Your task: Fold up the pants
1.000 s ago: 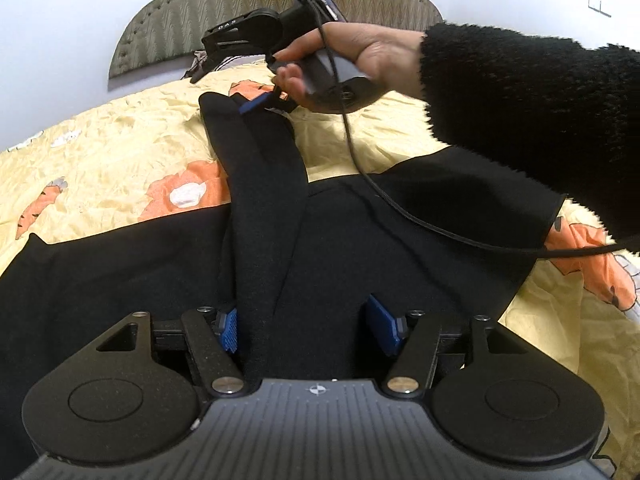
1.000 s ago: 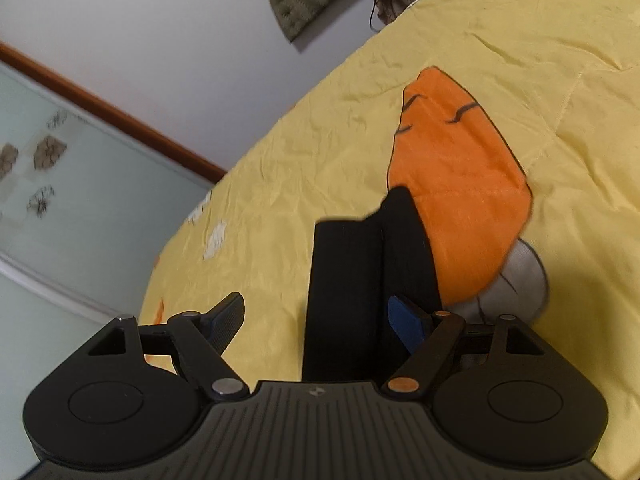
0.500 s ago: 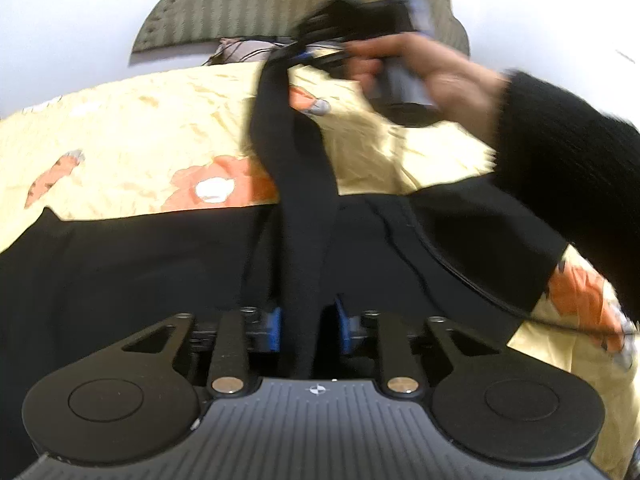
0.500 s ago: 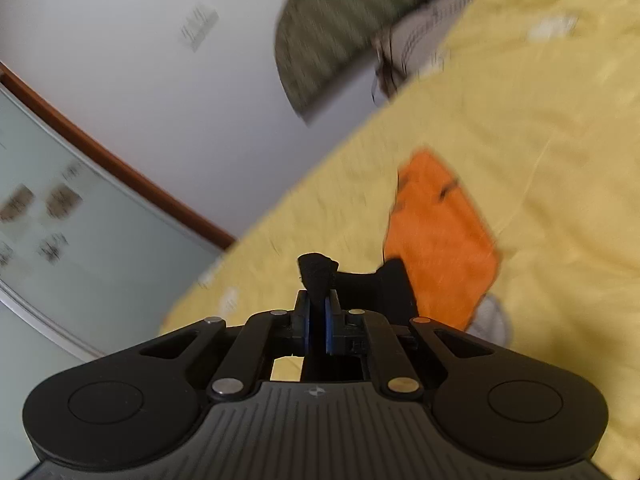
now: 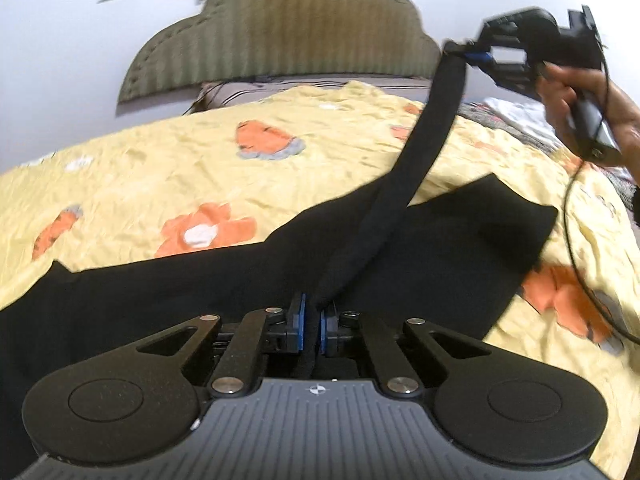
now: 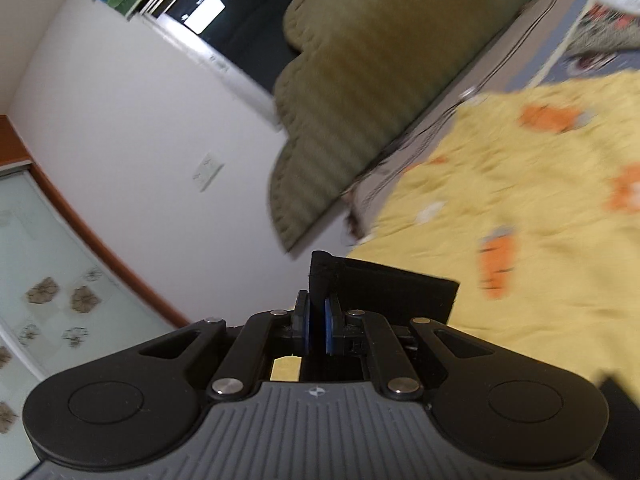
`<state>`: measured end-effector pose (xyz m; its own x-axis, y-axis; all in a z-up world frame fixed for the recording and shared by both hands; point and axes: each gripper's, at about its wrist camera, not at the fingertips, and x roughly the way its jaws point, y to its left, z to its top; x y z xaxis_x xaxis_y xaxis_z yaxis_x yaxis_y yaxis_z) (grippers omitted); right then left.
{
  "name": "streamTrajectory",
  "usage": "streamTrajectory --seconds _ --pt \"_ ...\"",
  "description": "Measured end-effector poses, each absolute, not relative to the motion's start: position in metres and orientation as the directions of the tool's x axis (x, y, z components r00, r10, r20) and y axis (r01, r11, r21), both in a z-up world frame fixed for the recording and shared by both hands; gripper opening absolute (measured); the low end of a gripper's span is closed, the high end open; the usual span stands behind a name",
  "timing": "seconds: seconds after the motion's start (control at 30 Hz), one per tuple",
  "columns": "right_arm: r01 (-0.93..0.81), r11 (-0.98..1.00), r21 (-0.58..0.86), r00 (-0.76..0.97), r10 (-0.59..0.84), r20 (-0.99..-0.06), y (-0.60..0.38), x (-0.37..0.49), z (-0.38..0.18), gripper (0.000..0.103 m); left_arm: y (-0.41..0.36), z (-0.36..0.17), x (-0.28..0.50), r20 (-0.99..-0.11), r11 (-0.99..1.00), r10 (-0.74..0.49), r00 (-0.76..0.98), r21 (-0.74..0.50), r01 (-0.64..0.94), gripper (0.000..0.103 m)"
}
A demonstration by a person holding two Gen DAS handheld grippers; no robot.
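Pants (image 5: 420,264) mostly flat on bed (image 5: 168,168), one strip of fabric lifted; left tool (image 5: 313,322) clamped on near end, right tool (image 5: 474,57) pinching far end, raised; fold barely begun, no layer laid over yet, most folding left

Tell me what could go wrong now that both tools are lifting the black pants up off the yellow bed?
1. The left tool and right tool each pinch only a thin edge of the pants, so the cloth could slip out.
2. The raised strip is stretched tight between them; pulling more may drag the rest across the bedspread and wrinkle it.
3. The dangling cable could snag the fabric.
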<state>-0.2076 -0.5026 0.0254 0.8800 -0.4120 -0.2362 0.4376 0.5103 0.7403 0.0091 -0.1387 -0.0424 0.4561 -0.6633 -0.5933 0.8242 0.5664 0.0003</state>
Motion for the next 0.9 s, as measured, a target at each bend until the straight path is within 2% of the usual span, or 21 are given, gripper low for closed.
streamTrajectory --seconds 0.37,0.7,0.9 --pt "0.531 0.243 0.812 0.791 -0.486 -0.371 -0.471 -0.311 -0.072 0.007 -0.140 -0.058 -0.018 -0.638 0.472 -0.658 0.399 0.063 0.879 0.007" --pt "0.537 0.157 0.829 0.760 -0.516 -0.395 -0.448 -0.347 -0.097 0.007 -0.136 -0.060 -0.028 -0.650 0.436 -0.655 0.386 0.093 0.895 0.007" --pt "0.592 0.148 0.792 0.724 -0.530 -0.441 -0.444 -0.355 -0.107 0.007 -0.142 -0.069 -0.029 -0.672 0.429 -0.634 0.382 0.106 0.897 0.007"
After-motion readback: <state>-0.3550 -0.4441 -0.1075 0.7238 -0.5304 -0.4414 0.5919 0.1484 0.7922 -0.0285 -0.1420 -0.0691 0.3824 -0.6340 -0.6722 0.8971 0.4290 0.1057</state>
